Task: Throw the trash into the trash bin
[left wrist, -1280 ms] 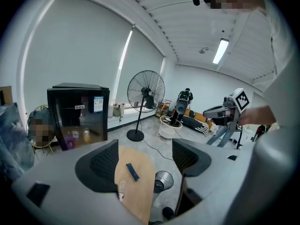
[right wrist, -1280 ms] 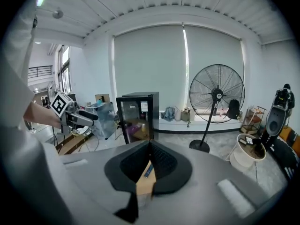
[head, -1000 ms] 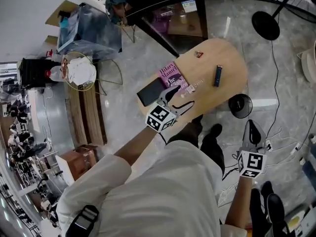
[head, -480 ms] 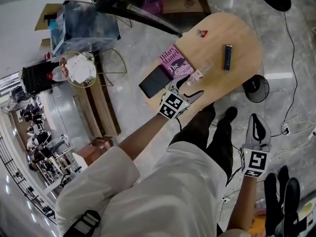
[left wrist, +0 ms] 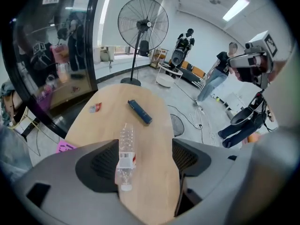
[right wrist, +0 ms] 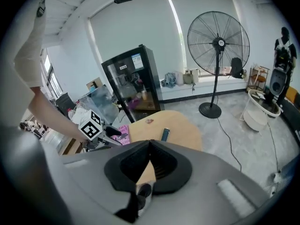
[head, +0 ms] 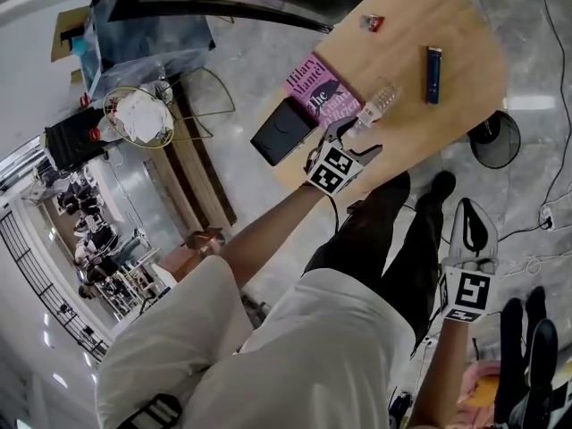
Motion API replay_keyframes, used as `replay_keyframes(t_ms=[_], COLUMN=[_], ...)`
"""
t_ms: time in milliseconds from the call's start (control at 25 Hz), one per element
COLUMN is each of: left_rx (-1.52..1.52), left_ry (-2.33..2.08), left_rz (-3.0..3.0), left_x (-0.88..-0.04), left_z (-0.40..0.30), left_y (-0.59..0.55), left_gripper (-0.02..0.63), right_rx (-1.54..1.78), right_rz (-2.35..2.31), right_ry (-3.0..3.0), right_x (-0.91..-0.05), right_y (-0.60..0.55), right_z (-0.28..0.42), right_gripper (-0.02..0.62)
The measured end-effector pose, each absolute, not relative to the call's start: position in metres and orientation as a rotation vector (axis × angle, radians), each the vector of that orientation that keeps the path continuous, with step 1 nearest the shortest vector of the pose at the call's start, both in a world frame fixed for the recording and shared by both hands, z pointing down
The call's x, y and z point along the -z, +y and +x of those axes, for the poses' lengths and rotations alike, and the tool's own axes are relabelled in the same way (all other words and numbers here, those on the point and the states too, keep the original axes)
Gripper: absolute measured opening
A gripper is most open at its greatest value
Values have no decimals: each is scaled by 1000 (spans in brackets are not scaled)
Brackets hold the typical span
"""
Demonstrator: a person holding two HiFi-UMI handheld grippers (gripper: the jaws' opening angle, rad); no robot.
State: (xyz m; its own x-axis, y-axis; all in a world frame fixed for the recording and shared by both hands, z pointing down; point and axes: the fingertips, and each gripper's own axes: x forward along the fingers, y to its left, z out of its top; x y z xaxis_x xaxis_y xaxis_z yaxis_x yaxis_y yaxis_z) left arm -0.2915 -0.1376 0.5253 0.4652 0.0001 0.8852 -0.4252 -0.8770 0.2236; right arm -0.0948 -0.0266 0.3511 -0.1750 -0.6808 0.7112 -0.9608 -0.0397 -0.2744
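Observation:
A clear empty plastic bottle (head: 379, 102) (left wrist: 124, 149) lies on the light wooden table (head: 447, 16). My left gripper (head: 357, 138) (left wrist: 145, 146) is open over the table's near edge. The bottle's cap end lies between the jaws, close to the left one, and nothing is gripped. A small red wrapper (head: 371, 22) (left wrist: 95, 108) and a dark blue stick-shaped object (head: 433, 63) (left wrist: 139, 111) lie farther along the table. My right gripper (head: 471, 228) (right wrist: 150, 142) hangs shut and empty by the person's side. A wire basket (head: 138, 116) holding white trash stands on the floor to the left.
A pink book (head: 320, 90) and a black flat case (head: 284, 130) sit at the table's left end. A round black mesh object (head: 490, 138) stands under the table edge. A pedestal fan (left wrist: 142, 22), a glass-door fridge (right wrist: 129, 83), cables and people are around.
My left gripper has moved forward over the table until its open jaws straddle the bottle's cap end. The right gripper stays low at the person's side.

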Motion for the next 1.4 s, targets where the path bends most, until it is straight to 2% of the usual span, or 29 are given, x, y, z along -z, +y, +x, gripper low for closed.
replay_keyframes(t_ms=[760, 840, 880, 1400], left_rx=[-1737, -1770, -1774, -1719], left_ry=[-427, -454, -465, -475], left_rz=[2150, 2152, 2161, 2169], left_x=[-685, -690, -690, -679], left_z=[-351, -356, -356, -344], left_y=[-139, -142, -143, -126], left_gripper=[344, 337, 286, 284], right_rx=[-1307, -1317, -1321, -1336], right_rz=[1768, 1775, 1779, 1829], right_ry=[-1895, -1891, -1889, -1877], right_x=[-461, -467, -470, -492], right_y=[-27, -25, -25, 1], right_z=[-145, -143, -142, -122], right_gripper=[11, 11, 11, 11])
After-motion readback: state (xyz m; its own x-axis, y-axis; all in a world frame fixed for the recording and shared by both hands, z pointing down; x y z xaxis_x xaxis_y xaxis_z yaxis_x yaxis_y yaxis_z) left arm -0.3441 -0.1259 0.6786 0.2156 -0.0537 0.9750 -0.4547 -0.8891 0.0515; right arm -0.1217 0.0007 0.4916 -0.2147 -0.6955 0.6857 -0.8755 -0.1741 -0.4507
